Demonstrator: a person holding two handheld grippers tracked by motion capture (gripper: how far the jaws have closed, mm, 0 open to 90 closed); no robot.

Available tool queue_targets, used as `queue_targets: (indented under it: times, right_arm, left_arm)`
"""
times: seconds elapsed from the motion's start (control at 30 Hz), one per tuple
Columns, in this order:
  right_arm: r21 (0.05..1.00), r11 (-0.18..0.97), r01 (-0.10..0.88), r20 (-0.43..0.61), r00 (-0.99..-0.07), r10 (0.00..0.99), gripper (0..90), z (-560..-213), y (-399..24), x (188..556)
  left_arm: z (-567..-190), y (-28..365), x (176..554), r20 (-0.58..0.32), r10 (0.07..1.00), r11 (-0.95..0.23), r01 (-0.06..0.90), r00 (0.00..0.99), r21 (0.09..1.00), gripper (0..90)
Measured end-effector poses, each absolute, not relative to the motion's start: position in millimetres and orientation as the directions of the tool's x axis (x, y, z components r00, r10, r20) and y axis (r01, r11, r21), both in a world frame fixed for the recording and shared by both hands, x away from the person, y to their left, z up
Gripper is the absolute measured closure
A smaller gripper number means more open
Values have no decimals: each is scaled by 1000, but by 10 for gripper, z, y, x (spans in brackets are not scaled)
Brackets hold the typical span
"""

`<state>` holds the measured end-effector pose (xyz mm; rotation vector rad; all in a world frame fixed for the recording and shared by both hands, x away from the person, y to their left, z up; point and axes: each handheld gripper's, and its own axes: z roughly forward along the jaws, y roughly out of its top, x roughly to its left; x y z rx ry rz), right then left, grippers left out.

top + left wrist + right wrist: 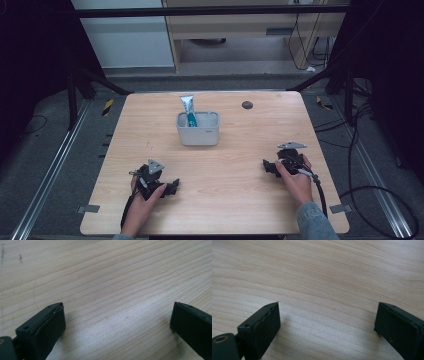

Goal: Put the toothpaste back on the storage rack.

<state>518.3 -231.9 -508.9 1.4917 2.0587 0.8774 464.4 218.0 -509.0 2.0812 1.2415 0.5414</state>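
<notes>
Wood: the pale, grained table (pixel 235 200) carries everything; both gripper views look down on bare boards between their jaws, so nothing is in reach of either tool.
Grey tub: a small rectangular plastic container (pixel 198 134) stands upright at the middle of the table, toward its far side, well apart from both hands.
Tube: a teal and silver toothpaste tube (pixel 189 111) stands on end inside the tub, leaning at its far left corner, crimped end sticking up above the rim. The tub's wall props it; that is why it stays upright.
Left gripper (pixel 172 187): resting low on the near left of the table in the person's left hand (pixel 145 200), jaws turned toward the table's middle. In the left gripper view its pads (pixel 48 327) stand wide apart with only wood between them, holding nothing.
Right gripper (pixel 267 166): low on the near right in the right hand (pixel 295 180), jaws pointing inward. Its pads (pixel 263 325) are spread as wide, empty as well.
Dark disc: a small round mark or cap (pixel 247 105) lies on the far right of the table, away from the tub; what it is cannot be told.
Reading: with the tube seated in the tub and both tools parked empty at the near edge, the placing looks done, or not begun; the pictures do not settle which.
</notes>
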Motion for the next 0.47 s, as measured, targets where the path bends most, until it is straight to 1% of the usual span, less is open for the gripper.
queue_targets:
  times: [0.03, 0.13, 0.17, 0.23, 0.27, 0.47]
  right_arm:
    - [730, 210, 650, 1, -309, 951, 38, -5117, -2297, 5181]
    - [730, 205, 652, 0, -299, 954, 33, -5118, -2290, 5177]
    - [730, 191, 656, -8, -272, 962, 24, -5120, -2275, 5165]
    - [728, 184, 660, -4, -265, 964, 20, -5119, -2271, 5160]
    - [723, 167, 670, 1, -243, 970, 3, -5120, -2268, 5163]
    - [723, 163, 671, 1, -237, 971, 3, -5122, -2276, 5162]
  left_arm:
    - [-5090, 2179, 4644, 21, 884, -343, 617, 467, 708, 0]
    - [-5090, 2178, 4644, 21, 884, -343, 617, 467, 708, 0]
    - [-5090, 2176, 4644, 21, 884, -343, 617, 467, 708, 0]
    - [-5090, 2176, 4644, 21, 884, -343, 617, 467, 708, 0]
    - [-5090, 2176, 4644, 21, 884, -343, 617, 467, 708, 0]
    - [-5091, 2171, 4641, 20, 885, -341, 617, 465, 710, 0]
